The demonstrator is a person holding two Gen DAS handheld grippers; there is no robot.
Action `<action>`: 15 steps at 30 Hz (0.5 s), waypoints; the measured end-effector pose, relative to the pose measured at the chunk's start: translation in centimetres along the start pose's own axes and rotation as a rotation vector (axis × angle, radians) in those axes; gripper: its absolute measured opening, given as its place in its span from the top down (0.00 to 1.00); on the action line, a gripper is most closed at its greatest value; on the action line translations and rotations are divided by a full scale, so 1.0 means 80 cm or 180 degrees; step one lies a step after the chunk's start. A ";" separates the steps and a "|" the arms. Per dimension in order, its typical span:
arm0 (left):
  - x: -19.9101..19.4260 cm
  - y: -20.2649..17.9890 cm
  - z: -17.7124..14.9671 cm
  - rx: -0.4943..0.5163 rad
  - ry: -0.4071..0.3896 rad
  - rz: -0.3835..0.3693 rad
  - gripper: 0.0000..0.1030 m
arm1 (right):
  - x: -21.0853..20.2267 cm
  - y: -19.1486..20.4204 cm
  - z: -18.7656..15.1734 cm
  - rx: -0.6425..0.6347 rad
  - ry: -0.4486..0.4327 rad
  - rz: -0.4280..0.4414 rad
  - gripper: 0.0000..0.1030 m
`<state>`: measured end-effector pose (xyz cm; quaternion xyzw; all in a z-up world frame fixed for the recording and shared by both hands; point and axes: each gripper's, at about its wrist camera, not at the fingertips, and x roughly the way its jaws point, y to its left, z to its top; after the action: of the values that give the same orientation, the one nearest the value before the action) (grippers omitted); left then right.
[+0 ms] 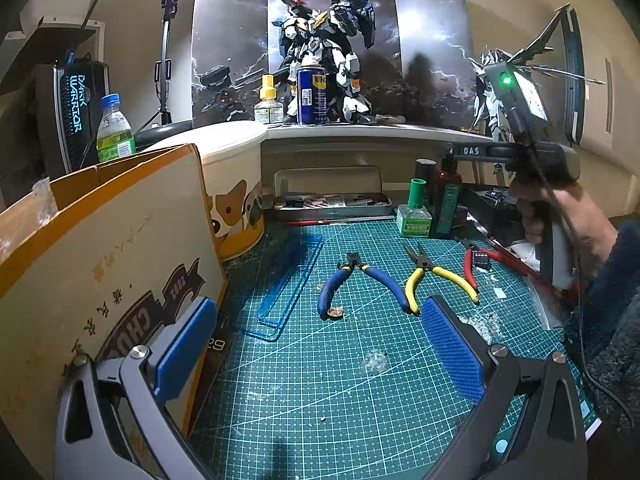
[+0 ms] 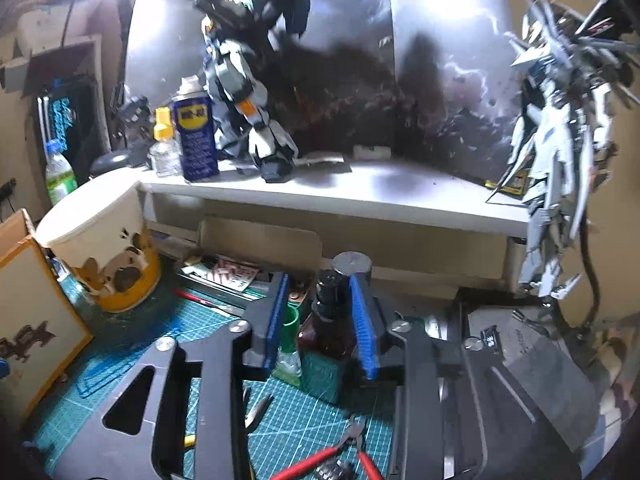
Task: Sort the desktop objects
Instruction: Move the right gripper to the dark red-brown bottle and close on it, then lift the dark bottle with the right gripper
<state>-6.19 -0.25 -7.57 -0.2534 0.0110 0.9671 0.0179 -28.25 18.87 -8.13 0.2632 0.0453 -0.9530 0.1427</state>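
One view only: blue-handled pliers (image 1: pixel 362 284), left wrist.

Ahead of the fingers, past the bench's green cutting mat (image 1: pixel 320 380), a pale shelf (image 2: pixel 360 196) spans a beige wall (image 1: pixel 500 8). A stormy dark backdrop panel (image 1: pixel 432 60) stands on it, catching bright glare. Off to their left, a black stand (image 1: pixel 166 52) rises against the wall.

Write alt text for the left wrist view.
Open left gripper hovers over a green cutting mat with blue-handled cutters and yellow-handled pliers. Cardboard box at left; a hand holds the right gripper's handle at right.
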 end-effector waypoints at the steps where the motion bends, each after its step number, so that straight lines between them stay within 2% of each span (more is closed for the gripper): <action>1: 0.002 0.000 0.000 0.0002 0.0009 0.0000 0.00 | 0.004 0.000 0.000 -0.0023 0.0010 -0.0026 0.80; 5: 0.006 0.001 0.000 -0.0026 0.0039 -0.0018 0.00 | 0.009 -0.002 0.001 -0.0063 0.0021 -0.0068 0.84; 15: 0.005 0.000 0.000 -0.0038 0.0036 -0.0047 0.00 | 0.003 0.002 0.007 -0.0114 0.0048 -0.0018 0.84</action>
<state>-6.52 -0.27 -7.76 -0.2591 0.0035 0.9656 0.0235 -28.69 18.56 -7.81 0.2677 0.0642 -0.9505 0.1443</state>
